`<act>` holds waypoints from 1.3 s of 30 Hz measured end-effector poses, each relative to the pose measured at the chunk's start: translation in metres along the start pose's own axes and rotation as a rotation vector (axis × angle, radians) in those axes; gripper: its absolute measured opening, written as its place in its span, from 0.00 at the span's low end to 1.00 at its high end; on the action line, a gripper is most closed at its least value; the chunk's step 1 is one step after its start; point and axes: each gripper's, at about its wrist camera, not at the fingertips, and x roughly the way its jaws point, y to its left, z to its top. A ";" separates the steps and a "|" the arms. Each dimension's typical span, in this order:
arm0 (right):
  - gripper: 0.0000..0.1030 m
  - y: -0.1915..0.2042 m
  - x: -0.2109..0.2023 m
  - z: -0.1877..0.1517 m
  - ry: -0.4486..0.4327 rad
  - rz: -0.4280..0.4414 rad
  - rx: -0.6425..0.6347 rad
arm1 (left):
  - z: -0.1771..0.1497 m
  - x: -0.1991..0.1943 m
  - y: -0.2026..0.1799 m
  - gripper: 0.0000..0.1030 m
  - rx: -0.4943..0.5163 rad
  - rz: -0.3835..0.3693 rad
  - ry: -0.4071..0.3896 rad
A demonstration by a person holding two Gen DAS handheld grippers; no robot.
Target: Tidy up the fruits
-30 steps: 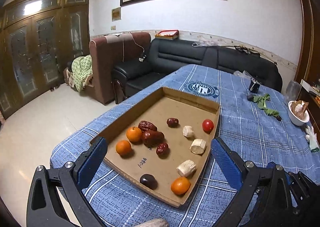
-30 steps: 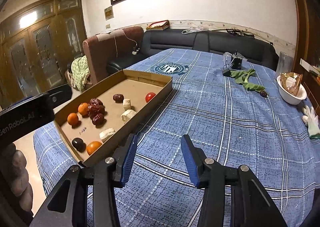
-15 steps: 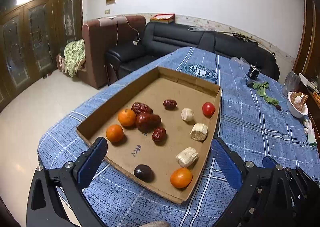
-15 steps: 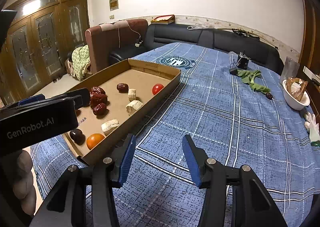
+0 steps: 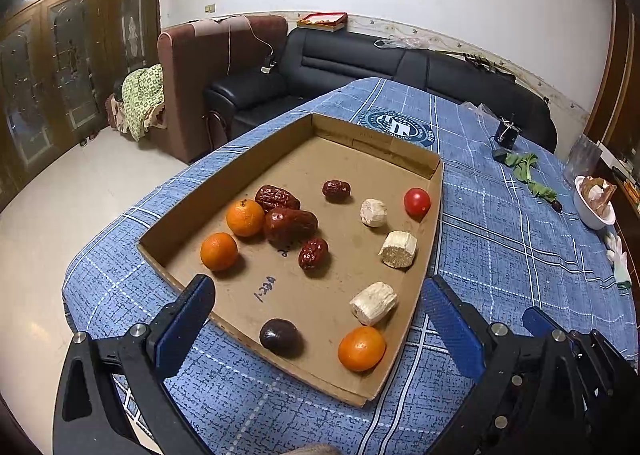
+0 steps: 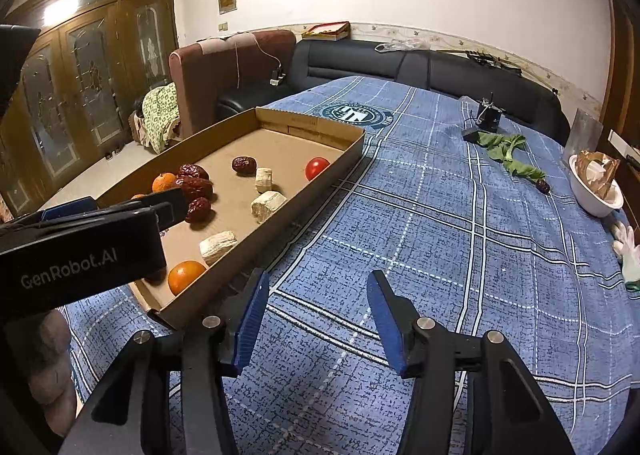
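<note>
three oranges, red dates, pale cut chunks, a cherry tomato (image 5: pixel 417 201) and a dark plum (image 5: pixel 279 336) lie scattered in the cardboard tray (image 5: pixel 224 187) on the blue plaid tablecloth (image 6: pixel 440 239). the left gripper (image 5: pixel 316 323) hangs wide open and empty over the tray's near edge, so i'd lower it squarely onto the near orange (image 5: pixel 361 348), minding the pale chunk (image 5: pixel 373 308) just beyond it. the right gripper (image 6: pixel 314 313), jaws just widening with nothing between, waits over bare cloth right of the tray, with the white bowl (image 6: pixel 592 195) and greens (image 6: pixel 508 153) far right.
</note>
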 end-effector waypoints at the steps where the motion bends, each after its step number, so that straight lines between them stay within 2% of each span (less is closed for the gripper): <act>1: 0.55 0.000 0.000 0.000 0.001 0.000 -0.001 | 0.000 0.000 0.000 1.00 0.001 -0.001 0.000; 26: 0.57 0.009 0.006 0.000 0.014 0.010 -0.033 | -0.001 0.010 0.002 1.00 -0.013 -0.007 0.024; 39: 0.57 0.019 0.013 -0.001 0.050 0.016 -0.081 | -0.001 0.010 0.004 1.00 -0.027 0.010 0.027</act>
